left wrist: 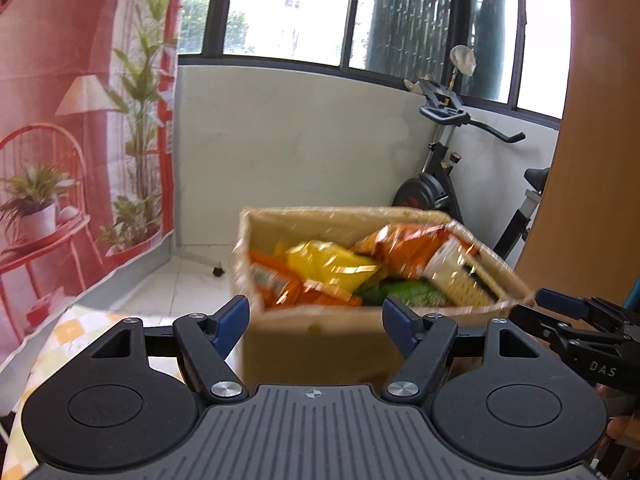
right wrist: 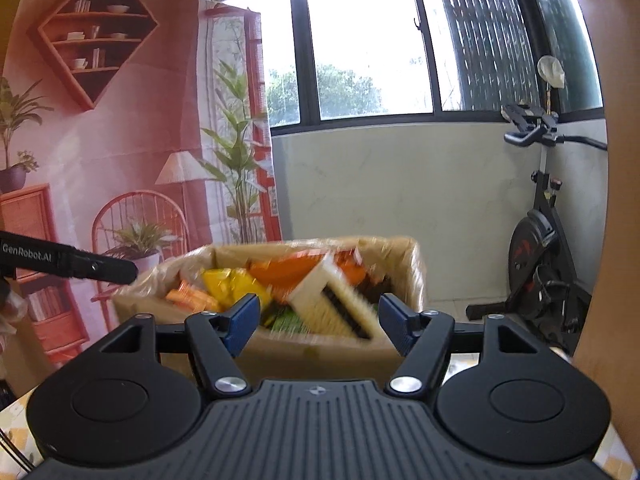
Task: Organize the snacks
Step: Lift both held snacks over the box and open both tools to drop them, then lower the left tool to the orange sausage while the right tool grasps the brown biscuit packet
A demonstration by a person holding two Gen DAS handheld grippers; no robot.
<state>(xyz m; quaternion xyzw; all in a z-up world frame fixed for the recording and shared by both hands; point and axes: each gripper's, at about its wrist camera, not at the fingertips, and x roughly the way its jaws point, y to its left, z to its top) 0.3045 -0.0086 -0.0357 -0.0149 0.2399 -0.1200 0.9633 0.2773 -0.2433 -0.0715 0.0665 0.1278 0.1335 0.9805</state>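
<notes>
An open cardboard box [left wrist: 316,344] stands just ahead of both grippers and also shows in the right wrist view [right wrist: 320,354]. It holds several snack packs: a yellow bag [left wrist: 332,266], orange bags [left wrist: 404,244], a green pack [left wrist: 404,294] and a cream and black pack [left wrist: 460,276]. My left gripper [left wrist: 316,322] is open and empty, close to the box's near wall. My right gripper [right wrist: 318,322] is open and empty, also at the near wall. The right gripper shows at the right edge of the left wrist view [left wrist: 576,320]. The left gripper's body [right wrist: 68,266] shows at the left of the right wrist view.
A checked tablecloth [left wrist: 76,328] covers the table under the box. An exercise bike [left wrist: 448,160] stands behind to the right. A printed red backdrop [left wrist: 80,140] hangs on the left. A wooden panel [left wrist: 600,160] rises at the right. Windows run along the back wall.
</notes>
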